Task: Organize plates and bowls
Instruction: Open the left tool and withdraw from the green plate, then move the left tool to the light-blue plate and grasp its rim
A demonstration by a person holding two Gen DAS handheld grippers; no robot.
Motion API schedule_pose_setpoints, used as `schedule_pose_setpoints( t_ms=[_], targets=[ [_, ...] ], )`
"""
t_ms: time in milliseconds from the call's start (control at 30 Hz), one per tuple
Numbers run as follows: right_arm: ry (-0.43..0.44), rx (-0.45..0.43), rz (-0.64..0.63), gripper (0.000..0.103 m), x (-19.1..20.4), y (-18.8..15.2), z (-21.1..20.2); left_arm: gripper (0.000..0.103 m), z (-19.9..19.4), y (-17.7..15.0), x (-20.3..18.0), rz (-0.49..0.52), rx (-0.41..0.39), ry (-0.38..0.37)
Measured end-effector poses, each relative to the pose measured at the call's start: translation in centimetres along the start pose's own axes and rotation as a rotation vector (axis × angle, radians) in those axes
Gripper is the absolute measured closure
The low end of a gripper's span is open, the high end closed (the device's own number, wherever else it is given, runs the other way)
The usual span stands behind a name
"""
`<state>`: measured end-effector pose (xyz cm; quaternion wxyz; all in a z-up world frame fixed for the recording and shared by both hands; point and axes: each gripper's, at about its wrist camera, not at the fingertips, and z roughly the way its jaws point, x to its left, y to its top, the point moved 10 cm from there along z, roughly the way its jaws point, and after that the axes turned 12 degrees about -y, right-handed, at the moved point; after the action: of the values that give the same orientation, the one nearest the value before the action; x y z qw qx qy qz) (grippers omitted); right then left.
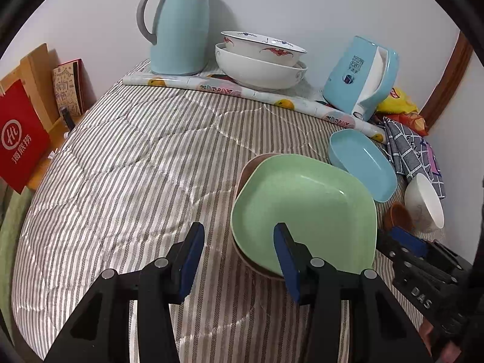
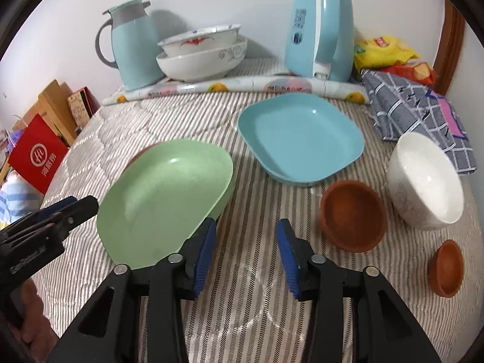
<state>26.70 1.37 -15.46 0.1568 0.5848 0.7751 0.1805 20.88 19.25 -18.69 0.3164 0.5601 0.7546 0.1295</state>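
Observation:
A green plate (image 1: 302,211) (image 2: 163,202) lies stacked on a brown plate (image 1: 251,166) on the striped quilt (image 1: 136,166). My left gripper (image 1: 239,242) stands open over the green plate's near left rim, its pads pressing on nothing. My right gripper (image 2: 245,236) is open just right of that plate, with only quilt between its fingers. A blue plate (image 2: 299,139) lies behind, a white bowl (image 2: 423,178) tilts at the right, and two small brown bowls (image 2: 354,214) (image 2: 447,272) sit near it.
Two white patterned bowls (image 1: 260,60) are stacked at the back beside a blue jug (image 1: 178,30) and a blue kettle (image 2: 320,30), behind a rolled patterned mat (image 2: 227,86). A checked cloth (image 2: 417,112) and snack bags (image 2: 384,51) lie at the right. A red bag (image 1: 21,142) stands off the left edge.

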Motion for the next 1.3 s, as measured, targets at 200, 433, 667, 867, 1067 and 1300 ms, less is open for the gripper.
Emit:
schedule_pose_setpoints(
  t_ms=[200,433,667,867,1067,1300],
  targets=[
    [0.010,-0.002,0.010,0.063,0.0,-0.2,-0.1,0.057,-0.3,-0.2,-0.2,-0.006,-0.004,-0.012],
    [-0.008,-0.030,0.009,0.063,-1.7,-0.4,-1.8,0.057,0.6,-0.8,-3.7,0.025,0.010,-0.084],
    [-0.061,-0.059,0.048,0.061,-6.2,-0.2,-3.6,0.057,2.3,-0.8,-8.7,0.074,0.035,-0.155],
    [-0.103,-0.080,0.091,0.060,-10.2,0.0,-4.7,0.057,4.4,-0.4,-10.7,0.104,0.051,-0.136],
    [-0.127,-0.082,0.126,0.060,-13.1,0.2,-4.7,0.057,5.9,-0.1,-10.5,0.081,0.064,-0.119],
    [-0.122,-0.090,0.134,0.060,-14.1,1.3,-4.1,0.057,7.0,0.7,-10.6,0.076,0.069,-0.102]
  ],
)
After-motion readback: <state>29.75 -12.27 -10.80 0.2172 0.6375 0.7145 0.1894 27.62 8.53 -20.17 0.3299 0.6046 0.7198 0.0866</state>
